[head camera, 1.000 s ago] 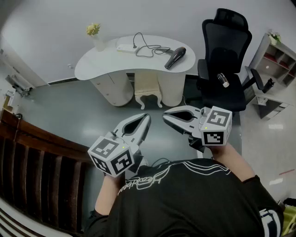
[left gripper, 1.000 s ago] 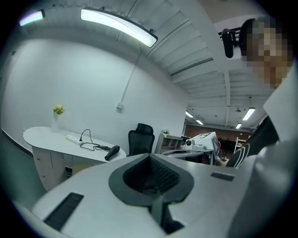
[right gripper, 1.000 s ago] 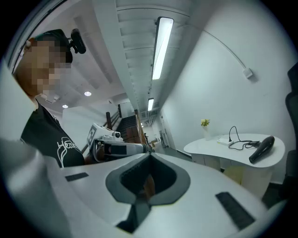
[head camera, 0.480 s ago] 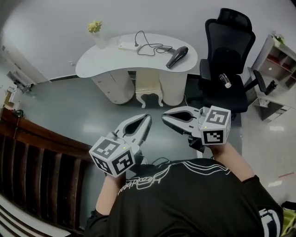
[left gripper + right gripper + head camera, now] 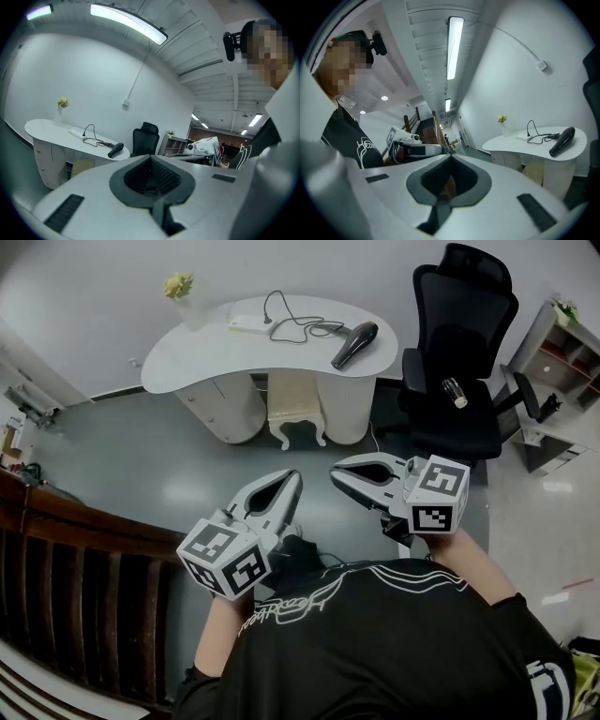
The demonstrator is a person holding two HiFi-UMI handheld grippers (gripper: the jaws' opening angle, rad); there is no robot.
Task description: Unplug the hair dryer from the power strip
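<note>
1. Jaws of both tools are pressed together with nothing between them; the left gripper [image 5: 292,476] and the right gripper [image 5: 336,472] sit side by side, tips near each other, pointing toward 12 o'clock in the head view.
2. At 12 o'clock, well apart from both, the black hair dryer [image 5: 354,343] lies on its side at the 3 o'clock end of the smooth white kidney-shaped desk [image 5: 187,367]; its thin black cord [image 5: 298,329] loops toward 9 o'clock and its end stands on the flat white power strip [image 5: 246,324].
3. Only the head view shows the seat of the black mesh-backed office chair [image 5: 459,334] at 1 o'clock, the cream curved-leg stool [image 5: 295,411] under the desk, and the dark wooden banister [image 5: 75,577] at 8 o'clock.
4. Only the gripper views show the ceiling; a long strip light [image 5: 129,21] glows there.
5. In the left gripper view, ribbed dark pads [image 5: 164,177] sit in smooth pale shells; yellow flowers in a pale vase [image 5: 180,292] mark the desk's 10 o'clock end.
</note>
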